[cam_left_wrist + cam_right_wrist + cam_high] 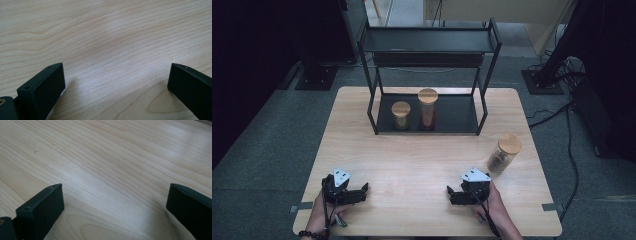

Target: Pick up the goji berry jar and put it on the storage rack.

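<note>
A glass jar with a wooden lid [504,153] stands on the wooden table [422,160] at the right, just beyond my right gripper [451,195]. Two more lidded jars, a short one [401,115] and a taller one [428,108], stand on the lower shelf of a black metal rack [430,45] at the table's far side. My left gripper [365,190] rests near the front left edge. In the left gripper view the left gripper [116,77] is open over bare wood. The right gripper [115,197] in its own view is open too, nothing between its jaws.
The rack's upper shelf [427,40] carries nothing. Around the table there is grey carpet, with black stand bases [316,77] at the far left and cables [569,145] on the floor at the right. Bare wood lies between the grippers and the rack.
</note>
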`<state>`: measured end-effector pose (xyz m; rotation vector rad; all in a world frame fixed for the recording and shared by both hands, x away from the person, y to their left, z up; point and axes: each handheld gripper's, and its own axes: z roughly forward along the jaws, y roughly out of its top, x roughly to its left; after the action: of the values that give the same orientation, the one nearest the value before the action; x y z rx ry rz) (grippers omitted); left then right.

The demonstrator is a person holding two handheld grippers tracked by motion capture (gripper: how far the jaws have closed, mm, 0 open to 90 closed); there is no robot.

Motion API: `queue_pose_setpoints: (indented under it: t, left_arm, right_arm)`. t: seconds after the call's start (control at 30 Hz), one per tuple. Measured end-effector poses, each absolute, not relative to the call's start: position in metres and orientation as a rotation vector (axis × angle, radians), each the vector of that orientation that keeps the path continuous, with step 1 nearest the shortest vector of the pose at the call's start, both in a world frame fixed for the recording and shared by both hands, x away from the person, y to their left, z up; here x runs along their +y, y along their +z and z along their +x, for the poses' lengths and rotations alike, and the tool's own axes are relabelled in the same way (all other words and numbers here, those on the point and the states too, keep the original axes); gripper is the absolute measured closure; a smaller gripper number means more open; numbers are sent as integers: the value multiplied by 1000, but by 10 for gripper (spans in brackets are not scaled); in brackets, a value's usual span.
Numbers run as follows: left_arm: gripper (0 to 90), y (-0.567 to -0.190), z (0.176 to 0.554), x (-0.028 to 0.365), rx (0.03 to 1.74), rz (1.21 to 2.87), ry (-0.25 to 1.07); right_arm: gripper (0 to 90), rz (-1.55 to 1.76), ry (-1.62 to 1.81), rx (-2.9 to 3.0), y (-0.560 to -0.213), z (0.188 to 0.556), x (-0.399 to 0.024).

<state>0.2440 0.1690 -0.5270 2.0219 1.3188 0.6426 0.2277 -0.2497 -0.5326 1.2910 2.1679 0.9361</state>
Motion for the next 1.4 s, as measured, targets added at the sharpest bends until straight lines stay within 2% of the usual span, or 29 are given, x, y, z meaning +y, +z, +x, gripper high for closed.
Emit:
queue_pose_setpoints:
  t: [1.4]
  left_arm:
    - [14,-527,243,168,1325,2016,660]
  right_arm:
    - [9,1405,859,2035,-533,198,-354]
